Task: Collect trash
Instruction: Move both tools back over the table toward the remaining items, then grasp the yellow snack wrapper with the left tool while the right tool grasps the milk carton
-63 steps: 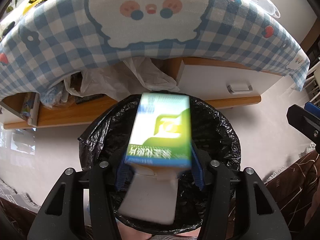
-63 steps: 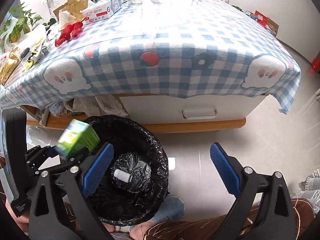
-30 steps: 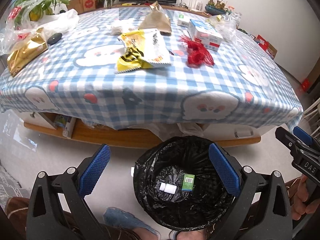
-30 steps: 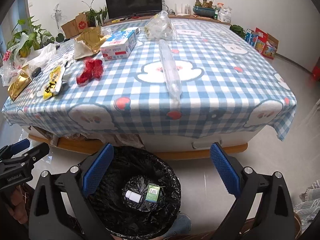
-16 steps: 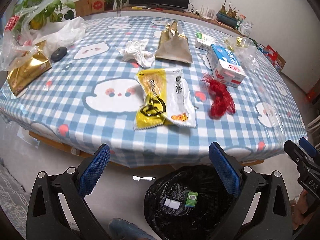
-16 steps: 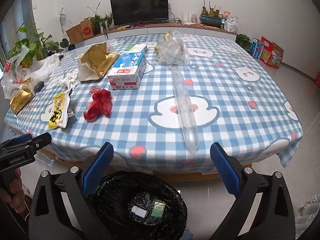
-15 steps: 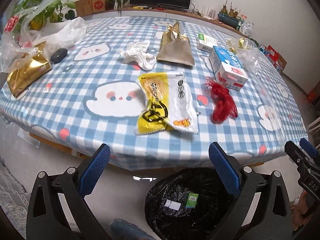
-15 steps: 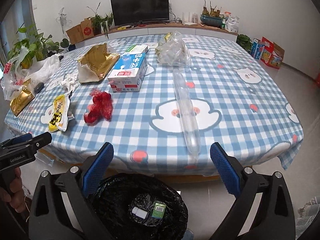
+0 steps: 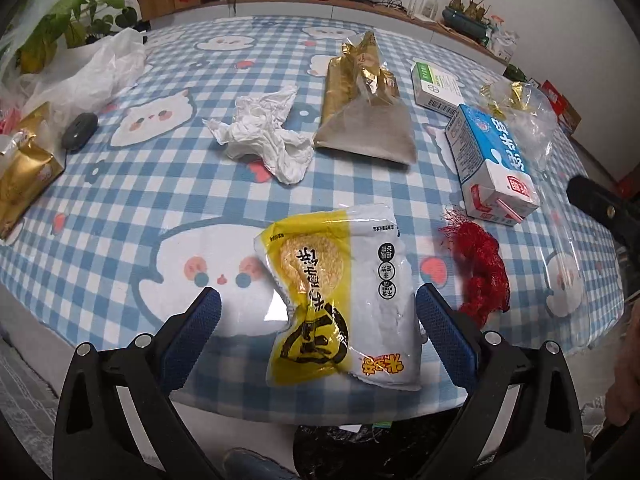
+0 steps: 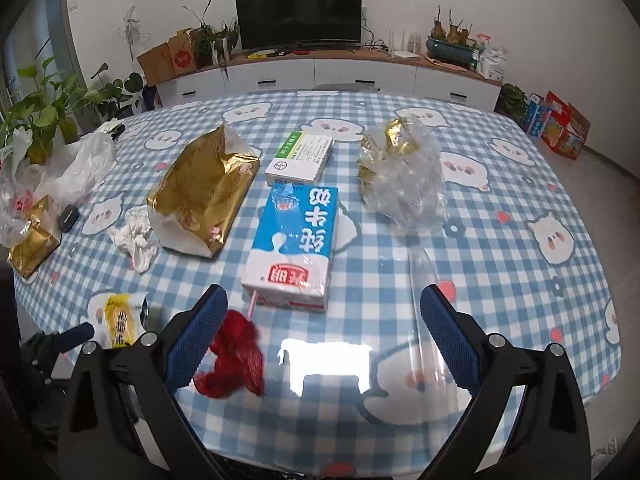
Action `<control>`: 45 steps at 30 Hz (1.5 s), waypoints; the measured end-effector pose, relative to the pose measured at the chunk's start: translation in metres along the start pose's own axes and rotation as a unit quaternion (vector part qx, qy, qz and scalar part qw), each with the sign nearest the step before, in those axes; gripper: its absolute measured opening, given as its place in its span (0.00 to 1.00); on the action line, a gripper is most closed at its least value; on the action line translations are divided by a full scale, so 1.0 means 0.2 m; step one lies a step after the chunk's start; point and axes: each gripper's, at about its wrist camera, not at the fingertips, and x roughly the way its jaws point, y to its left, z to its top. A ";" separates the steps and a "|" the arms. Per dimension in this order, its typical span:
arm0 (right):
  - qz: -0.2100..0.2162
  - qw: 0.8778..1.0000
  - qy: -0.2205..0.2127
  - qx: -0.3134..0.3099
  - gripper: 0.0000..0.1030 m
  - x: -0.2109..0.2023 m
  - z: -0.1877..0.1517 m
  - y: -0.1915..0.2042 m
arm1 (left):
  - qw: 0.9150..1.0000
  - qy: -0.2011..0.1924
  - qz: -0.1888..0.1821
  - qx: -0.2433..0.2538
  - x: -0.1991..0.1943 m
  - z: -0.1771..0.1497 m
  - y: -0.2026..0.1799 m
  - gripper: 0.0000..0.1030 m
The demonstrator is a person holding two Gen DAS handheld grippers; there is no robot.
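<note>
Left gripper (image 9: 318, 320) jaws wide, empty: drop over crinkly yellow-white snack bag (image 9: 340, 304), pinch middle. Right gripper (image 10: 322, 320) jaws wide, empty.

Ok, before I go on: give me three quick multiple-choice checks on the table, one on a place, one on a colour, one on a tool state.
1. What lies between the left tool's fingers?
A. milk carton
B. yellow and white snack bag
C. crumpled tissue

2. What colour is the mesh net near the table edge?
A. red
B. green
C. black

3. How is the right tool?
A. shut on the carton
B. shut, empty
C. open, empty

Answers: 1 B, the yellow and white snack bag sits framed by the left fingers. 2 A, the mesh net is red. 3 C, its fingers stand wide apart, short of the milk carton.
</note>
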 end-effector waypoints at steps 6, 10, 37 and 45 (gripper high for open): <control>-0.001 0.999 0.045 0.007 0.87 0.24 0.12 0.09 | 1.000 0.013 0.015 0.002 0.08 0.02 0.01 0.82; -0.010 0.997 0.075 0.023 0.79 0.36 0.14 0.10 | 0.999 0.013 0.039 0.006 0.08 0.03 0.00 0.72; -0.033 0.996 0.079 0.037 0.58 0.37 0.16 0.12 | 0.999 0.004 0.033 0.011 0.06 0.04 -0.01 0.15; -0.030 0.996 0.073 0.041 0.58 0.31 0.13 0.10 | 0.999 -0.002 0.027 0.021 0.01 0.03 -0.03 0.15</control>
